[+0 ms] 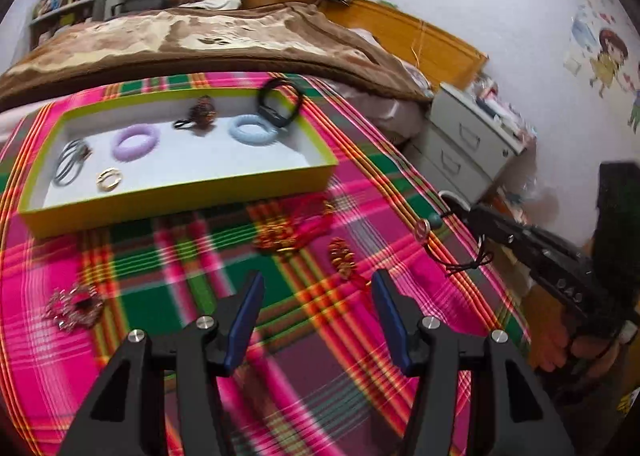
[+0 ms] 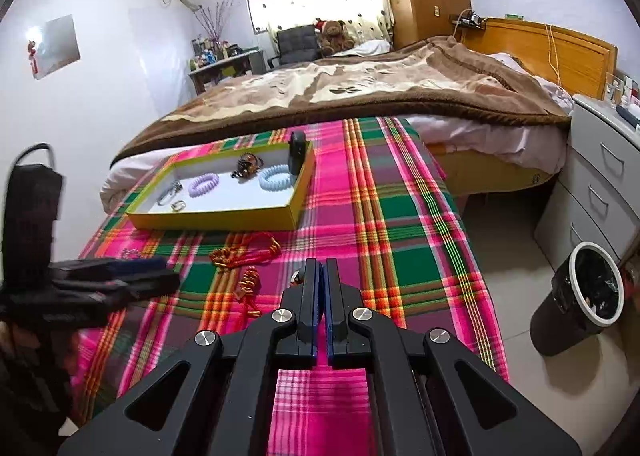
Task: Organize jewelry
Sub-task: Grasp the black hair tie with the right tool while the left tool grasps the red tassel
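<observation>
Black cord necklace with round pendant [image 1: 430, 232] hangs from pinched right gripper [image 1: 454, 210]. Left gripper [image 1: 318, 288], fingers spread and empty, hovers over plaid cloth [image 1: 160, 264].

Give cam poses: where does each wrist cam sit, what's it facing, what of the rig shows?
Left wrist: above the plaid cloth, facing the tray; own open left gripper shows, right gripper holding a corded pendant.
Right wrist: lower right, facing the bed; own gripper shut, left gripper at the left edge.
Shared: tray, cloth, red tassels.
</observation>
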{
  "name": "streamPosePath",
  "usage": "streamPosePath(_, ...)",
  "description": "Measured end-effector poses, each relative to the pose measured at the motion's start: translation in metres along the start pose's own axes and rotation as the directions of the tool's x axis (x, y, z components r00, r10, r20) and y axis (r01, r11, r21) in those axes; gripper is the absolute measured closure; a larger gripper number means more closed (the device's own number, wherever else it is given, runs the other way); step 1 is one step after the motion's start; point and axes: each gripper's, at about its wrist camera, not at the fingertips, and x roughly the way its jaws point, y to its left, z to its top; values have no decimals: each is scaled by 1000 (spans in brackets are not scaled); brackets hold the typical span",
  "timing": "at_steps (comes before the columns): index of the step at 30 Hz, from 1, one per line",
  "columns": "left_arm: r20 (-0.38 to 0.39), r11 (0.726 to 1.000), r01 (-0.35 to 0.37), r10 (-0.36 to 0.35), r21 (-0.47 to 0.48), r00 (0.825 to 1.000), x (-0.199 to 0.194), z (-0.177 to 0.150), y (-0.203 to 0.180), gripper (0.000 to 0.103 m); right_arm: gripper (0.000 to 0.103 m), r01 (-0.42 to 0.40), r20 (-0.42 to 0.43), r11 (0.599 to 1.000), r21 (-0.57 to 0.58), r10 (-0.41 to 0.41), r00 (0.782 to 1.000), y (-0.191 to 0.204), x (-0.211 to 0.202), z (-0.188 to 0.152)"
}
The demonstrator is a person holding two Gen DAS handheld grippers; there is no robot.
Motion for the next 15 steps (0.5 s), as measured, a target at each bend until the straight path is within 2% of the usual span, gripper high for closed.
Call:
streamPosePath(3,2,996,-47,47,71,999,9,4,-19,45,102,-11,14,1000,-7,11,1000,2,-4,2)
streamPosePath(5,-18,998,-30,31,63,999,16,6,-21,45,102,-13,21,1000,-11,13,1000,3,-6,2)
streamPosePath(11,-53,995,-68,72,69,996,38,9,-29,45,102,-18,30,1000,-7,18,999,-1,-10,1)
streamPosePath(15,-66,995,-61,66,78,996,48,7,-34,45,102,-30,34,1000,3,30,999,-5,-11,0)
